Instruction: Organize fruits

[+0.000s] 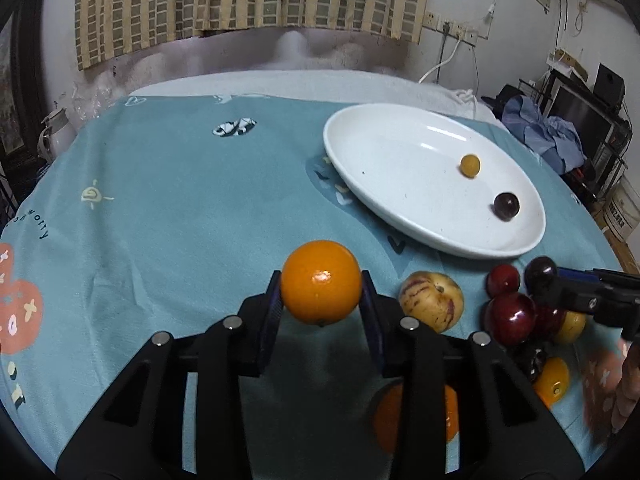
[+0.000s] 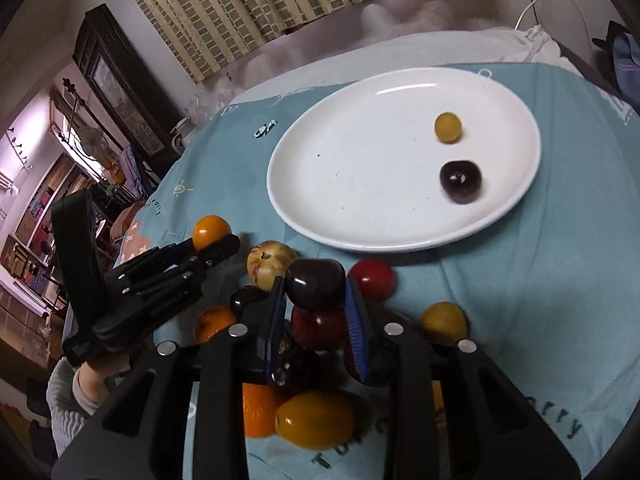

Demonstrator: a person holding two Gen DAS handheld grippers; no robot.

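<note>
- The plate (image 2: 404,160) lies on the tablecloth (image 2: 540,280), at 12 o'clock from the fruit pile (image 2: 320,320).
- In the plate, a small round fruit (image 2: 448,127) sits at 12 o'clock from a cherry (image 2: 461,181), both in its right half.
- In the left wrist view, the orange (image 1: 321,282) is between the left gripper (image 1: 322,294) pads, and the plate lies at 2 o'clock from it.
- A speckled fruit (image 1: 432,300) lies at 3 o'clock from the orange, with the pile beyond.
- The right gripper (image 2: 314,292) holds another cherry (image 2: 315,282) over the pile.
</note>
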